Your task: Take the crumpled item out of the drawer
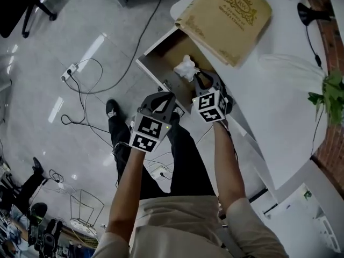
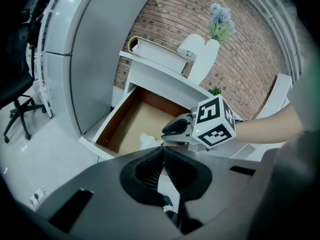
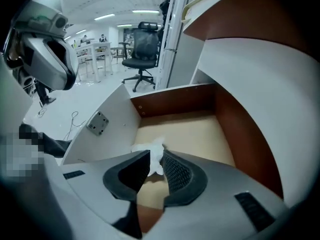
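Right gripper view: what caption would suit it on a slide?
Grey right gripper, jaws parted, straddles crumpled white paper in open wooden drawer.

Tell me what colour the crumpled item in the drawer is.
White. The crumpled item shows best in the right gripper view, inside the tan-floored drawer.

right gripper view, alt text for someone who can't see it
The right gripper reaches into an open wooden drawer, its jaws apart with a crumpled white paper between their tips. An office chair stands in the room beyond.
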A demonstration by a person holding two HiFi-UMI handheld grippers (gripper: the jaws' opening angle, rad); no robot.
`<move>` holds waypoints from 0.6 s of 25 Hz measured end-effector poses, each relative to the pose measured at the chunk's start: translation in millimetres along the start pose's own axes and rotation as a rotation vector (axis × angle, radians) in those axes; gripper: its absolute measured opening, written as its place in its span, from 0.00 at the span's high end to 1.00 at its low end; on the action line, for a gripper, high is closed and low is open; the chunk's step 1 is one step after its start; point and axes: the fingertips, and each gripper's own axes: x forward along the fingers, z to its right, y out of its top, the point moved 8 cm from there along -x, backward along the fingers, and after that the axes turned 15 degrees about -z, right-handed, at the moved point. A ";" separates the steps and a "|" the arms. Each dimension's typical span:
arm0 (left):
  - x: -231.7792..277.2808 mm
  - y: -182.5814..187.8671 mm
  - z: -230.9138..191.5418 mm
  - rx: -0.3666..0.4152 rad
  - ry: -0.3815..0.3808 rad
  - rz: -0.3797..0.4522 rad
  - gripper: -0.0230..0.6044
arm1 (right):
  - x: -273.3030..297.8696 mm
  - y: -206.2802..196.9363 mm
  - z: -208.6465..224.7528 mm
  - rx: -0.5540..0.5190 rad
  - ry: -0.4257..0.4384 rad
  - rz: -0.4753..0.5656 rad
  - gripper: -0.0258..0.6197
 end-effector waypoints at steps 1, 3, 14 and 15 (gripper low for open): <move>-1.0 -1.7 -1.4 -0.009 0.005 0.004 0.94 | 3.0 0.7 1.2 -0.007 0.011 0.000 0.79; -3.1 -5.1 -4.9 -0.026 0.017 0.012 0.94 | 8.8 2.4 3.6 -0.003 0.037 0.003 0.77; 6.5 5.8 -11.2 -0.061 0.046 0.064 0.94 | 26.9 10.9 2.5 -0.042 0.107 -0.023 0.66; 7.7 8.1 -10.8 -0.055 0.047 0.069 0.94 | 28.4 11.7 2.6 -0.052 0.103 -0.033 0.66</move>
